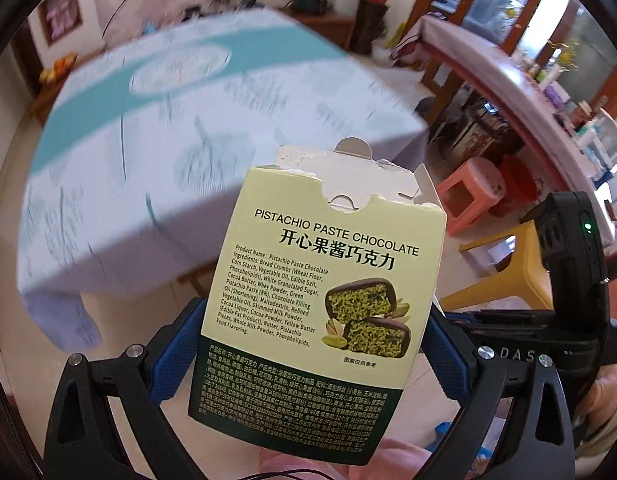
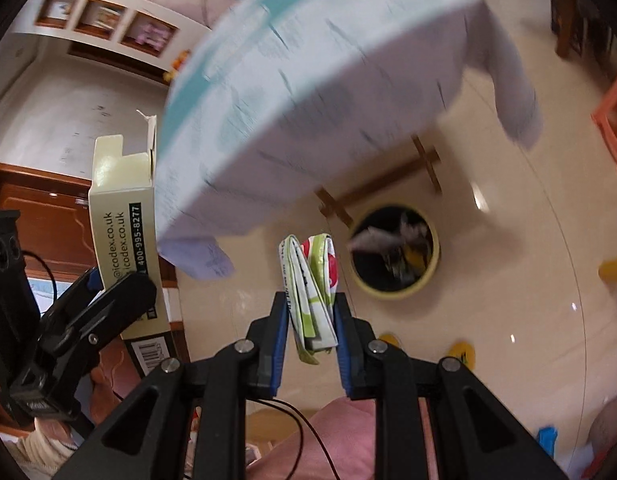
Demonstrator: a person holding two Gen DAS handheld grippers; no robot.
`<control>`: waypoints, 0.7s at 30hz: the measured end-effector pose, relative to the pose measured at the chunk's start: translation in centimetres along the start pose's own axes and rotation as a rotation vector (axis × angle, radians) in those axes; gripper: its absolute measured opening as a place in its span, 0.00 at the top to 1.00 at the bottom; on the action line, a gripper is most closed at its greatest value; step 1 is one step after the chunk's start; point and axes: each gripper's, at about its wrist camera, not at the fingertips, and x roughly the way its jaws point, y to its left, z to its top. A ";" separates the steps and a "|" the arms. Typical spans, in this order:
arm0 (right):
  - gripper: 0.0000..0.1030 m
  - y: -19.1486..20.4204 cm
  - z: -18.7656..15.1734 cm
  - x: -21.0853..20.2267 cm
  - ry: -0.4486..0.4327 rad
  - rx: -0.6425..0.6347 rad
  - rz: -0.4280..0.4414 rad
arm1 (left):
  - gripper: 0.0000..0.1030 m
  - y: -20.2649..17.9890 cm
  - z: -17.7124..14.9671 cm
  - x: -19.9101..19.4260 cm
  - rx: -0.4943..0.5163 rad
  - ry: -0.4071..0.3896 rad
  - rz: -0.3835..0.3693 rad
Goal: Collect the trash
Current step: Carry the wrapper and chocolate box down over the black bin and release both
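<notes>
Mid-carry, by the look of it: both pieces of trash already lifted and borne over the floor beside the cloth-covered table [image 2: 308, 92]; not yet dropped.

Left gripper [image 1: 308, 344]: clamped on a pale-green pistachio chocolate box [image 1: 320, 280], blue pads pressing its two sides low down, torn-open top flap pointing away from the camera; seen again in the right wrist view as a box held upright at the left edge, just beside the table's hanging cloth.

Right gripper [image 2: 310, 320]: jaws narrow, pinching a folded green-and-white wrapper [image 2: 312, 284] with a red patch; wrapper standing up between the pads, its upper end free.

Round bin [image 2: 394, 252] with a yellowish rim: on the floor, partly under the table edge, dark inside with some crumpled scraps already in it; ahead of the right gripper and a little to its right, still apart from the wrapper.

Next move, as a judgement: bring the wrapper directly above the bin mouth, then spread the jaws; same afterwards for the box, larger and stiffer, needing a centred drop to clear the rim; care near the table's overhanging cloth.
</notes>
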 end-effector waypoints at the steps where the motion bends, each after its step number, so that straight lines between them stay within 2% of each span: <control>1: 0.79 -0.5 -0.2 1.5 0.012 0.005 -0.020 | 0.04 0.2 -0.5 1.4 -0.007 0.007 0.009; 10: 0.79 -5.7 -0.8 15.1 0.057 0.106 -0.110 | 0.04 5.8 -6.1 17.3 -0.063 0.111 0.072; 15: 0.78 -9.0 -0.5 21.6 0.035 0.182 -0.137 | 0.04 8.1 -7.5 23.3 -0.074 0.128 0.084; 21: 0.73 -13.1 1.0 27.5 0.018 0.247 -0.147 | 0.04 9.4 -8.7 29.7 -0.042 0.155 0.041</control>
